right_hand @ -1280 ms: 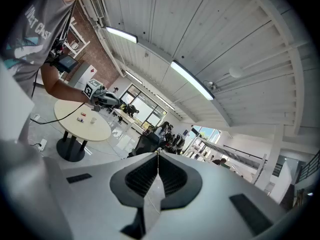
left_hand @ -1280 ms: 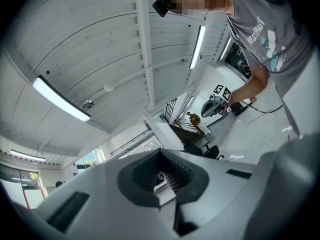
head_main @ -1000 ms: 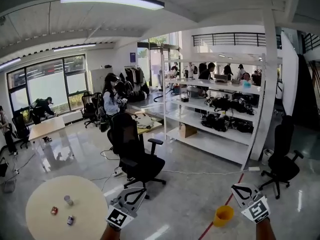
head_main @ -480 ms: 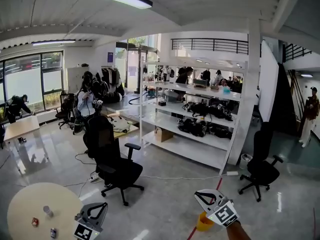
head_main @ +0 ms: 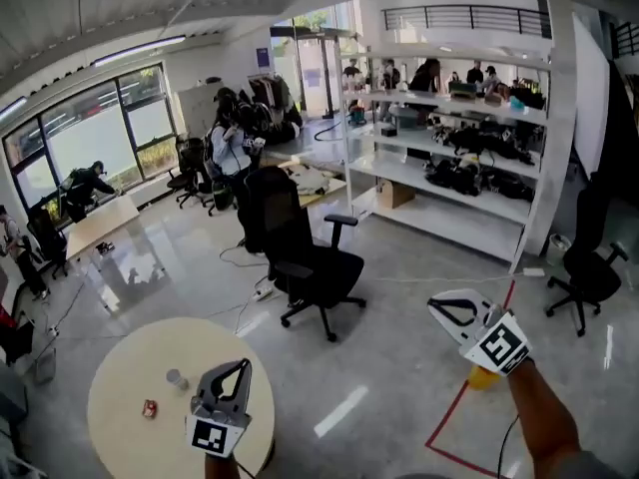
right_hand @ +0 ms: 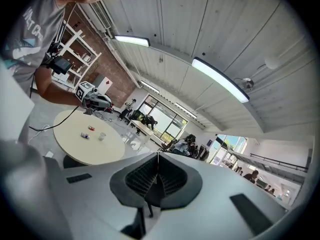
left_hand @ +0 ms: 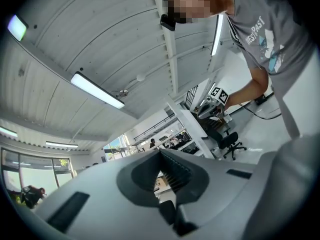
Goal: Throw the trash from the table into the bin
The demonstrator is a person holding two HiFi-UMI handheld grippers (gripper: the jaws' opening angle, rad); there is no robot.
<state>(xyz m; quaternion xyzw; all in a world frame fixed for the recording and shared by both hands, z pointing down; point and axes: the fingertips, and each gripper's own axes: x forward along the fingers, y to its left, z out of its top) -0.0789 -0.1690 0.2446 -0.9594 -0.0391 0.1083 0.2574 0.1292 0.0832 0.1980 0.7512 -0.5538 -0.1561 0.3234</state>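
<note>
Trash [head_main: 177, 378] on table [head_main: 125, 367], left gripper [head_main: 243, 365] near it, right gripper [head_main: 432, 306] outstretched, both jaws closed.

Open-plan office and lab workspace.
Swivel office chairs [head_main: 310, 267], long white shelving [head_main: 439, 218] loaded with gear, desks [head_main: 95, 226] by big windows [head_main: 90, 138], a round bench [head_main: 125, 437].

Round surface [head_main: 120, 427]: smooth matt cream top. Floor [head_main: 399, 297]: glossy polished grey that mirrors light. Left gripper [head_main: 243, 365] and right gripper [head_main: 435, 306]: matt grey plastic. Cup [head_main: 177, 378]: clear plastic. Bin [head_main: 482, 378]: yellow plastic. Office chair [head_main: 300, 257]: matt black cloth. Shelving [head_main: 449, 223]: white painted metal.
</note>
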